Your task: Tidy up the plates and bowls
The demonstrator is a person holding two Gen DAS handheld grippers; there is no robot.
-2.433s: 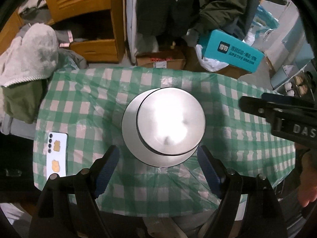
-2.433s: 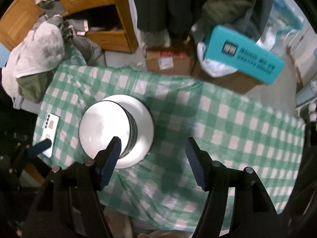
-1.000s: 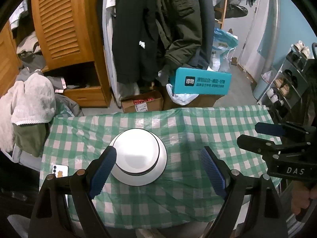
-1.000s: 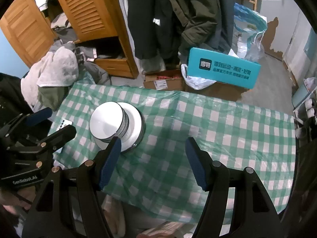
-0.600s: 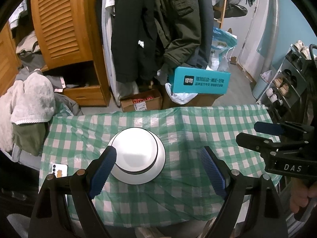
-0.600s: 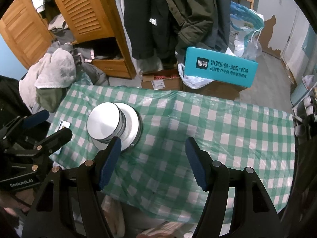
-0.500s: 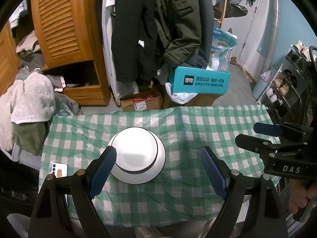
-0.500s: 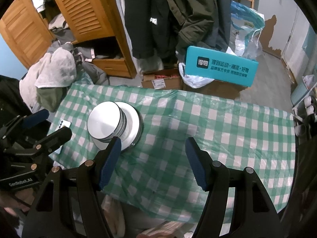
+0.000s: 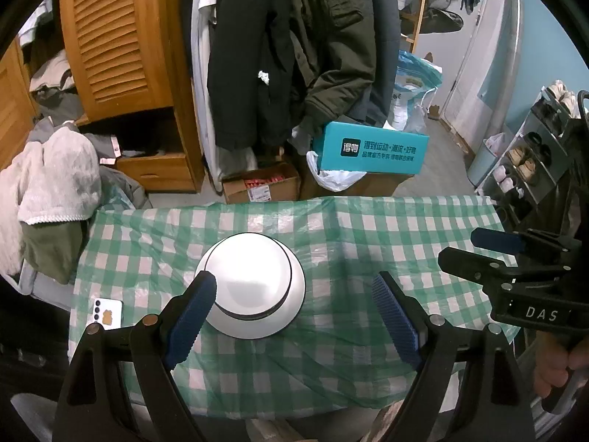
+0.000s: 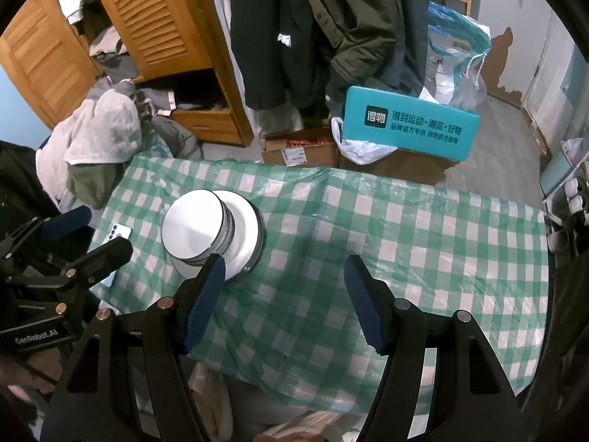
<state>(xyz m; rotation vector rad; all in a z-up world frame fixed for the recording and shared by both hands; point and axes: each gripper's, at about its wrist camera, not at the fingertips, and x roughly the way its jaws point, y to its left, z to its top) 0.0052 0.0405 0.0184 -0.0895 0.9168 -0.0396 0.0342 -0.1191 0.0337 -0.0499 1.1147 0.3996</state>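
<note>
A stack of white bowls (image 9: 254,276) sits on a wider white plate (image 9: 257,328), left of centre on the green-checked table (image 9: 368,243). My left gripper (image 9: 292,280) hangs well above the table with its jaws wide open and nothing between the blue pads (image 9: 191,313). In the right wrist view the bowls (image 10: 193,226) stand off-centre on the plate (image 10: 246,228), which shows a dark rim. My right gripper (image 10: 285,263) is open and empty, high over the middle of the table. Each gripper shows in the other's view: the right gripper (image 9: 462,246) and the left gripper (image 10: 105,230).
A white phone (image 9: 108,315) lies near the table's left edge. Beyond the table are a teal box (image 9: 371,147), a cardboard box (image 9: 261,188), hanging coats and a wooden wardrobe (image 9: 121,48). A pile of clothes (image 9: 55,180) is at the left, a shoe rack (image 9: 530,158) at the right.
Since the earliest frames both grippers have risen and drawn back from the stack, so the whole table shows. Over the last second nothing has moved.
</note>
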